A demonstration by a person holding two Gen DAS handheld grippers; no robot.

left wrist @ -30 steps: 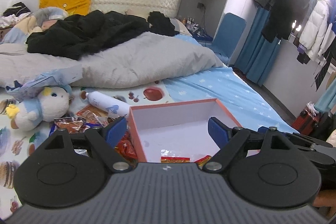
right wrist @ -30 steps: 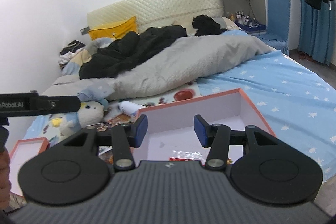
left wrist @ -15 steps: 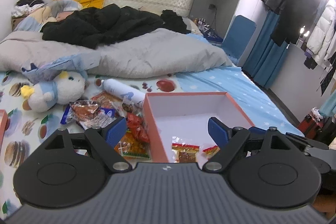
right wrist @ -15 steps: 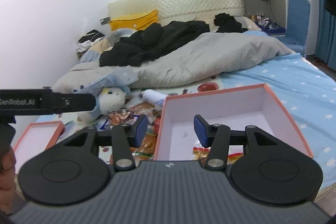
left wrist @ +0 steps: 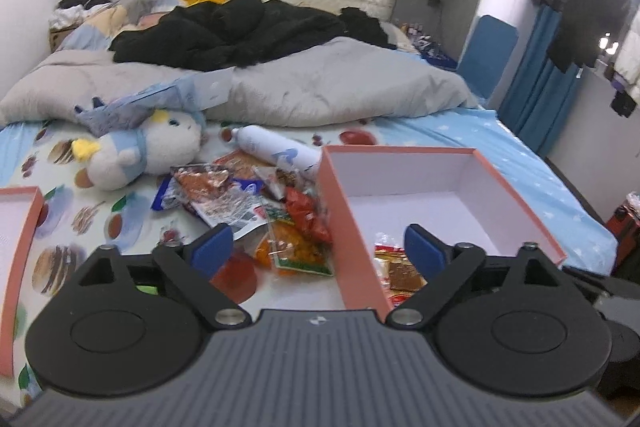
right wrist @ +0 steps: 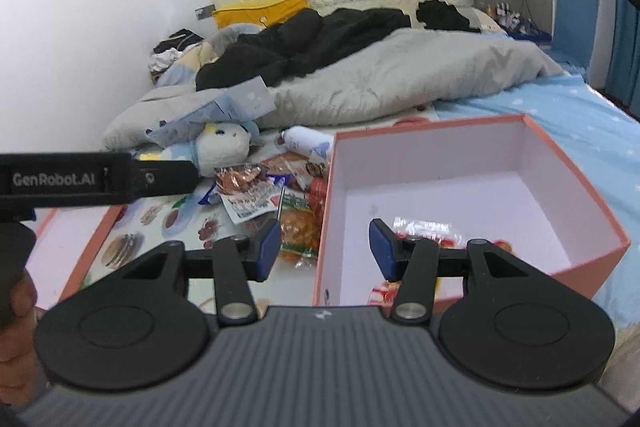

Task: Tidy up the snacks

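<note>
While the left gripper [left wrist: 318, 249] spreads its empty jaws and the right gripper [right wrist: 323, 247] hangs half-open and empty, the loose foil snack packets [left wrist: 256, 203] lie left of the salmon-rimmed cardboard box [left wrist: 516, 195], probably awaiting a downward pick.

A loose heap of snack packets [left wrist: 276, 215], red, orange and clear-wrapped, lies at centre frame, touching the left wall of an open salmon-pink box [left wrist: 516, 203] with a white inside. A few packets [right wrist: 424, 231], seemingly red-and-yellow, lie in its near corner.
</note>
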